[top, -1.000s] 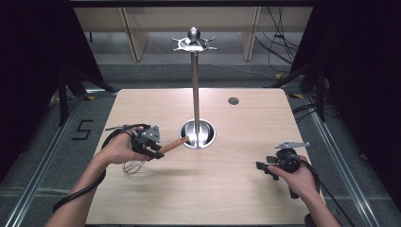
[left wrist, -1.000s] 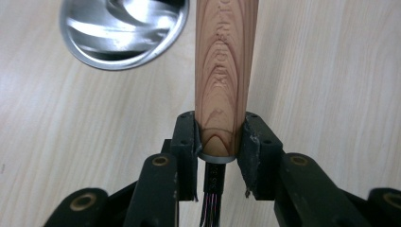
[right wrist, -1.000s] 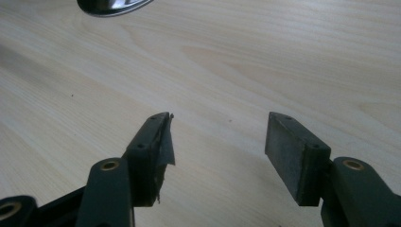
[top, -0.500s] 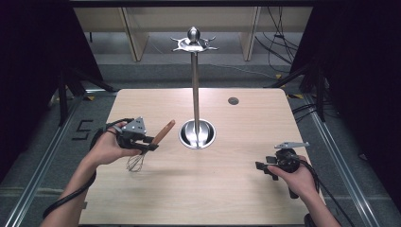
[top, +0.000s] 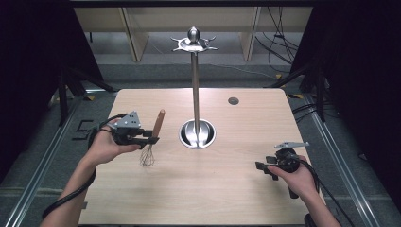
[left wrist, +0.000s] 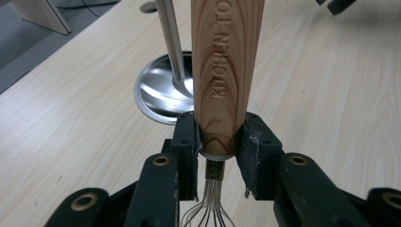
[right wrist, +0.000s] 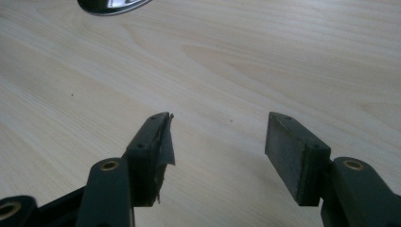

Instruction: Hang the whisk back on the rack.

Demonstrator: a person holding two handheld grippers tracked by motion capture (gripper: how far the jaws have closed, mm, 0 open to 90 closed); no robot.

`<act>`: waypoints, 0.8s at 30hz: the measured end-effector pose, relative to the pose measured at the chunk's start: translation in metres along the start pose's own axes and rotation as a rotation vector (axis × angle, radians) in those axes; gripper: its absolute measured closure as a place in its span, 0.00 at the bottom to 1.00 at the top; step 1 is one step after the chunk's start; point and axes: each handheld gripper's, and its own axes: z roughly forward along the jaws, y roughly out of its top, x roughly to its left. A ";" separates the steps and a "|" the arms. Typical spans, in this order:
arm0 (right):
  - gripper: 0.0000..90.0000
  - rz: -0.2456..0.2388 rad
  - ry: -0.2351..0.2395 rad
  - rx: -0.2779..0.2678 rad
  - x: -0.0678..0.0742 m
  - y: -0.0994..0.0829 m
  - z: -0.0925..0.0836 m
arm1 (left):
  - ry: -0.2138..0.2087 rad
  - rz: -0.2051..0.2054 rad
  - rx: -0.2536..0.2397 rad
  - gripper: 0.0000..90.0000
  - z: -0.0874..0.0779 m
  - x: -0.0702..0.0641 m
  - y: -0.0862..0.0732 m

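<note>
We find the left tongs point(top: 150, 140) clenched on the wooden handle of a whisk point(top: 152, 137), both pads pressed to the handle just above its metal collar; the left gripper view point(left wrist: 220, 135) confirms the grip, with the wire loops hanging below. Since a second ago the whisk has come away from the foot of the stand point(top: 196, 101) and turned from lying nearly flat to nearly upright, handle tip at 12 o'clock, wires just above the bench point(top: 236, 198). We judge this readies the handle end for hanging on the hooks at the stand's top. The left hand point(top: 106, 147) sits at 9 o'clock of the stand's base, wrist level, tongs pointing toward 3 o'clock. The right tongs point(top: 261, 166) stand released and idle at 4 o'clock, nothing between them point(right wrist: 217, 146), hand point(top: 299, 178) low over the bench.
</note>
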 end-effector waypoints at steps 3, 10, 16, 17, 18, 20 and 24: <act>0.47 -0.022 -0.011 -0.005 -0.001 0.000 0.001 | 0.006 -0.019 -0.029 0.77 -0.002 0.001 0.001; 0.47 -0.004 -0.007 0.000 0.000 0.000 0.000 | 0.039 -0.065 -0.100 0.77 -0.005 0.004 0.004; 0.47 -0.005 -0.010 -0.001 0.000 0.000 -0.001 | 0.089 -0.111 -0.147 0.77 -0.008 0.004 0.007; 0.47 -0.012 -0.013 -0.005 0.000 0.001 0.000 | 0.091 -0.116 -0.146 0.77 -0.009 0.004 0.008; 0.47 0.004 -0.007 0.001 0.001 0.001 0.000 | 0.106 -0.124 -0.152 0.77 -0.009 0.003 0.009; 0.47 -0.014 -0.013 -0.003 0.000 0.000 0.000 | 0.121 -0.137 -0.163 0.77 -0.010 0.003 0.012; 0.47 0.004 -0.009 0.002 0.001 0.001 -0.001 | 0.137 -0.153 -0.179 0.77 -0.011 0.000 0.015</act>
